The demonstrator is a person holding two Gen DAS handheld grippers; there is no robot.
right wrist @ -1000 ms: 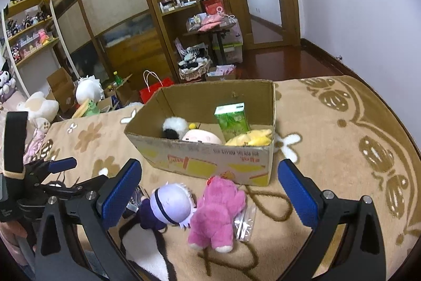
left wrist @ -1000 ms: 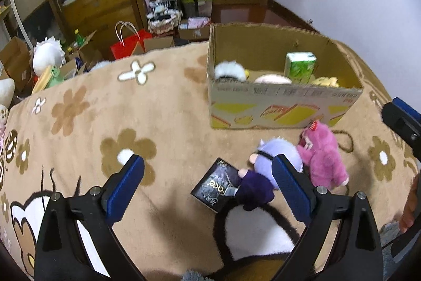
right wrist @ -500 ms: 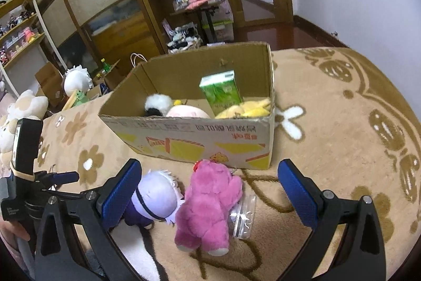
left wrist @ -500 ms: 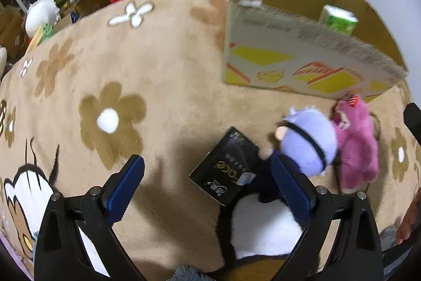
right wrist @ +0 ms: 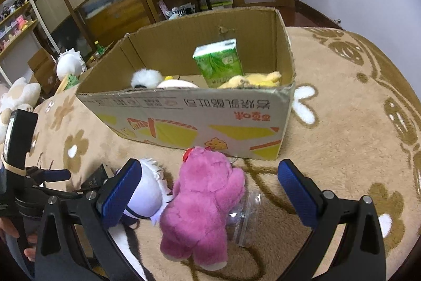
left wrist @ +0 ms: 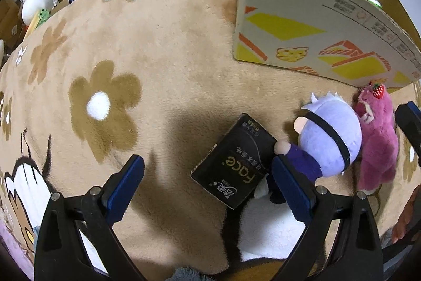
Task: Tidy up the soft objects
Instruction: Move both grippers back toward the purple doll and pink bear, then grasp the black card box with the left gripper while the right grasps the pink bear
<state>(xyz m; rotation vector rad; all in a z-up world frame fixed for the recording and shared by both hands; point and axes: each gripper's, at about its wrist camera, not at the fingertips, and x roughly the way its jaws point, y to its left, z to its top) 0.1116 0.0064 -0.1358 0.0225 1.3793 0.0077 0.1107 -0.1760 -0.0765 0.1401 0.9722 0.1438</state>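
While both grippers hang low over the tan flowered blanket (left wrist: 163,49), neither holds anything. Left gripper (left wrist: 208,183): blue-padded jaws spread wide, empty, over the blanket, with the black tissue pack (left wrist: 234,162) lying flat between them, nearer the right-hand finger. Pack's far corner touches the hand of the lavender-headed plush doll (left wrist: 326,138), which lies on its side, dark band across the head, purple body toward the camera. Pink plush bear (right wrist: 205,210) pressed up against the doll's far side, face down on the blanket, strawberry tag near its head. Right gripper (right wrist: 208,191): jaws also spread wide, empty, framing the pink bear; the left-hand pad sits in front of the doll's head. Clear crinkled plastic bag (right wrist: 244,215) partly under the bear. Cardboard box (right wrist: 200,120), open-topped, stands on the blanket just beyond the two toys, printed with yellow and orange shapes. Inside it: a green carton (right wrist: 218,62) upright, a yellow plush (right wrist: 252,79) beside it, a white-and-black plush (right wrist: 146,78) and a pale rounded one near the front wall. Wooden shelving and clutter in the background.
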